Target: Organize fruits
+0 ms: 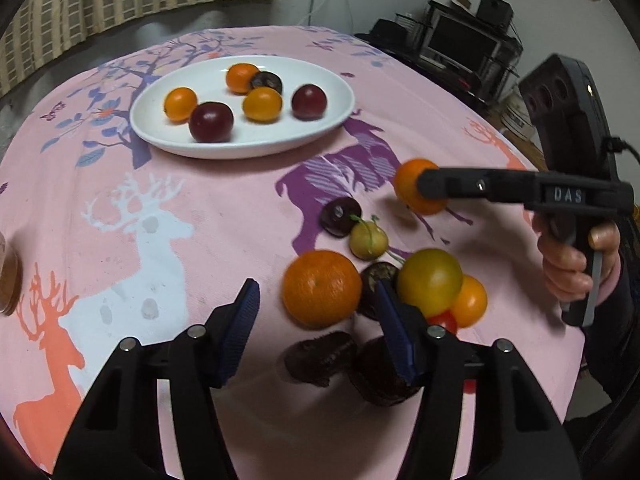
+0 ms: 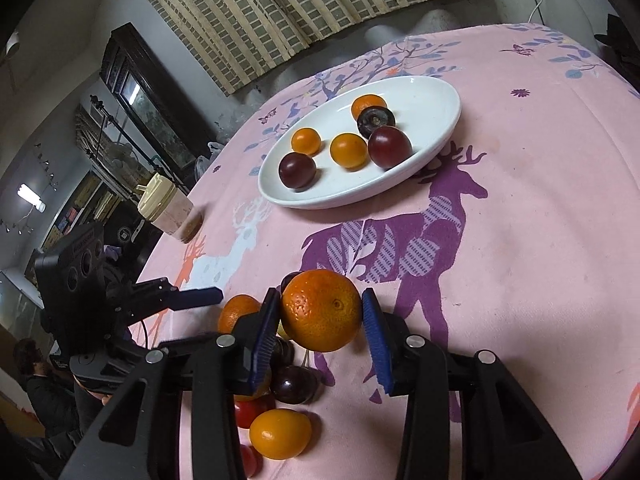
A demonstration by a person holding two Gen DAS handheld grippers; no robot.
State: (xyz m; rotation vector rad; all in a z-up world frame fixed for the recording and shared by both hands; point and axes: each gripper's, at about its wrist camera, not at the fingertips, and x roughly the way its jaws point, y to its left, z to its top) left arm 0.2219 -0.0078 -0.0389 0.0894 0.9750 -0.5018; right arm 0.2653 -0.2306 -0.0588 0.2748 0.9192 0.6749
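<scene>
A white oval plate (image 1: 240, 150) (image 2: 320, 200) at the far side of the pink tablecloth holds several small orange and dark red fruits. My right gripper (image 2: 320, 296) (image 1: 428, 184) is shut on an orange (image 2: 320, 310) (image 1: 416, 186), held just above the cloth. My left gripper (image 1: 316, 296) (image 2: 200, 300) is open low over the cloth, with a mandarin (image 1: 322, 288) (image 2: 240, 312) between its fingertips; the pads do not touch it. Loose fruit lies around it: a yellow-green tomato (image 1: 430, 282), a dark cherry (image 1: 340, 216), a small orange fruit (image 2: 280, 434).
A jar with a cream lid (image 2: 166, 208) stands at the table's left edge. A person's hand (image 1: 572, 268) grips the right gripper's handle. More dark fruits (image 1: 320, 356) lie under the left gripper. Shelves with a monitor (image 1: 460, 44) stand beyond the table.
</scene>
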